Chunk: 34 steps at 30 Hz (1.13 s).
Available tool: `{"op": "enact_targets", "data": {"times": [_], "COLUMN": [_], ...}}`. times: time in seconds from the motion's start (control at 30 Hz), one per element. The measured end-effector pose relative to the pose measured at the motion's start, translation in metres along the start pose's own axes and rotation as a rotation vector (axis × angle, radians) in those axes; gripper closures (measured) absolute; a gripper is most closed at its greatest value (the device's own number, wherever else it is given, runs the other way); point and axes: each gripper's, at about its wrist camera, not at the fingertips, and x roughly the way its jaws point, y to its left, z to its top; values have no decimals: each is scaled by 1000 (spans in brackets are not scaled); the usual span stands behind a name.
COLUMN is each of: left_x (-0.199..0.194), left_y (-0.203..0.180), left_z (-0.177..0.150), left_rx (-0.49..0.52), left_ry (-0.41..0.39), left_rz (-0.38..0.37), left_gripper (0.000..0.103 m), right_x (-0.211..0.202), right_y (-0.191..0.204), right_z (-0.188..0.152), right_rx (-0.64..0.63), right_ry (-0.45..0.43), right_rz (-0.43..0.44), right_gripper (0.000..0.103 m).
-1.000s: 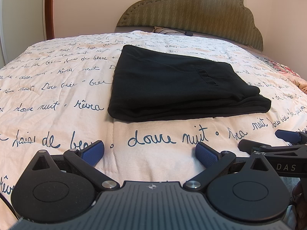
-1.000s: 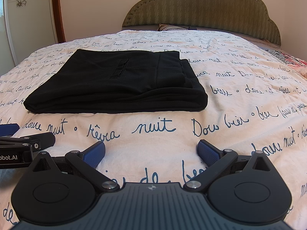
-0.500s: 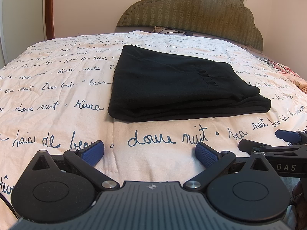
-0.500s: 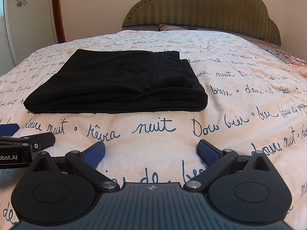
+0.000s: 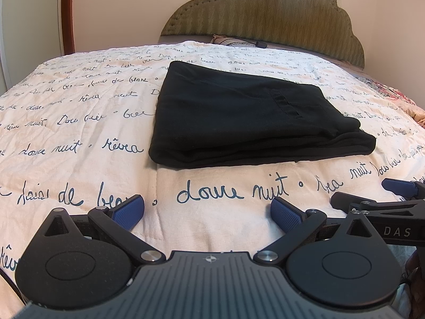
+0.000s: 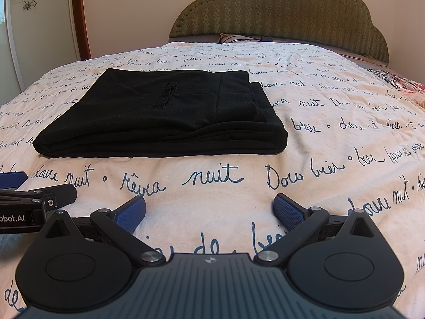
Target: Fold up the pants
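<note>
Black pants [image 5: 239, 117] lie folded into a flat rectangle on the bed, also seen in the right wrist view as the same dark stack [image 6: 164, 114] left of centre. My left gripper [image 5: 207, 212] is open over bare quilt, a short way in front of the pants' near edge. My right gripper [image 6: 209, 210] is open too, low over the quilt and short of the pants, holding nothing. Each gripper shows at the edge of the other's view: the right gripper's fingers [image 5: 398, 186] at the far right, the left gripper's fingers [image 6: 12, 178] at the far left.
A cream quilt [image 5: 66, 133] with blue handwriting covers the bed. A green padded headboard [image 5: 265, 13] and a pillow [image 5: 225, 38] stand at the far end. A patterned cloth [image 6: 403, 85] lies at the right edge. A wooden door frame [image 6: 82, 16] is on the left.
</note>
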Motion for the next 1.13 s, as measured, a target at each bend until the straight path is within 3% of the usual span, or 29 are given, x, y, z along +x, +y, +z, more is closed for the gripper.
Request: {"op": "enact_targets", "data": {"times": [0.77,0.9,1.13], "left_x": [-1,-2,1], "left_y": [3,1,1], "left_z": [0,1,1], "left_rx": [-32,-32,-40], "left_ry": [-14,-18,-2], "left_rz": [-24,16,19], "left_gripper": [1,1,0], "right_x": [0,0,0], "right_y": [0,0,0], "right_z": [0,0,0], "right_rx": [-1,-1,0], "right_ry": [0,0,0], "right_rz": [-2,-1,-1], "right_gripper": [0,0,0]}}
